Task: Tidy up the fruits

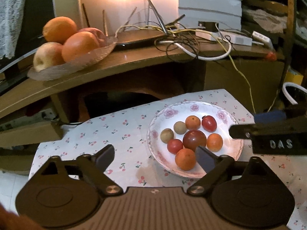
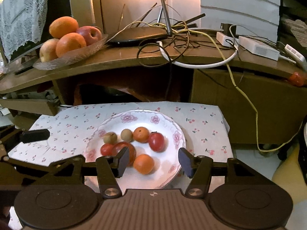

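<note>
Left tongs (image 1: 155,156) spread wide, holding nothing, low in the frame over the cherry-print cloth (image 1: 119,126); right finger tip overlaps the near rim of the flowered plate (image 1: 193,108). Right tongs (image 2: 153,160) also wide and empty, low centre, fingers either side of an orange fruit (image 2: 144,163) on the plate (image 2: 142,115). Plate sits mid-frame on the cloth, carrying small fruits: orange ones, red ones, two dull brown ones, one large dark red tomato (image 1: 194,138). Upper left, on the wooden shelf (image 2: 122,59): glass dish (image 2: 73,57) with oranges and apples. Tangle of cables (image 2: 182,38) upper centre.
</note>
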`<action>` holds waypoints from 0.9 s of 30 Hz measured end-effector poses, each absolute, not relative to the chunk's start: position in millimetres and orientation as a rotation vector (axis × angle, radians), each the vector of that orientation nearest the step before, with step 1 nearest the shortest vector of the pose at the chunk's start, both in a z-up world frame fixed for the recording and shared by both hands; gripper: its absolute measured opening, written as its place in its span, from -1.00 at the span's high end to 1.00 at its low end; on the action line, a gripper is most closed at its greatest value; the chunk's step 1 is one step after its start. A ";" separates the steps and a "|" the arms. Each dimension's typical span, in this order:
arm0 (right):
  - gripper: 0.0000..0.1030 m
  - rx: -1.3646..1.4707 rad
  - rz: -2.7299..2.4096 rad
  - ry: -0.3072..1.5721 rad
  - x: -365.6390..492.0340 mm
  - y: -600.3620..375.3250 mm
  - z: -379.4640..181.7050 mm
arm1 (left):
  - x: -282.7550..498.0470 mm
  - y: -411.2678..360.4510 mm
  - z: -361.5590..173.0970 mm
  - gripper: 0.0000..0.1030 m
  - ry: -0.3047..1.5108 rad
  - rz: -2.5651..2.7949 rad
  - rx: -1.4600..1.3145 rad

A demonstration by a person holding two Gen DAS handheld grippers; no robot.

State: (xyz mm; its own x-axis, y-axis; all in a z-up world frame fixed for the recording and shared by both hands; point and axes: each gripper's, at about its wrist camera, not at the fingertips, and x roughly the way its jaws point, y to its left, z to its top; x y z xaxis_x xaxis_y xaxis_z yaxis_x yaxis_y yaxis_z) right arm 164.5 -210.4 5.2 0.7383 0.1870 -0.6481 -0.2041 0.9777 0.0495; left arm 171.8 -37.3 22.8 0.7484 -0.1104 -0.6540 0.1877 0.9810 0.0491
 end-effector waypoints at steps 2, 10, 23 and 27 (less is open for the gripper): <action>-0.15 -0.024 0.218 0.706 154.9 -209.0 7.7 | 165.6 -35.3 24.1 -1.00 0.703 -0.150 0.109; -0.18 -0.024 0.208 0.696 119.5 -205.9 13.9 | 138.1 -45.3 24.6 -1.00 0.695 -0.085 0.208; -0.20 0.005 0.187 0.707 71.3 -209.6 13.7 | 92.8 -43.7 26.8 -1.00 0.734 -0.113 0.135; -0.20 0.015 0.190 0.714 55.8 -207.5 12.4 | 79.4 -43.6 29.6 -1.00 0.740 -0.103 0.133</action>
State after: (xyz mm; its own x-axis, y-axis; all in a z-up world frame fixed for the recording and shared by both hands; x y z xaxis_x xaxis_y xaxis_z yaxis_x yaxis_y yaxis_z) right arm 55.8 -207.5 12.4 0.7389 0.1787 -0.6497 -0.1685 0.9826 0.0786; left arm 79.4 -43.6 29.6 0.7340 -0.0468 -0.6776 0.1408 0.9864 0.0844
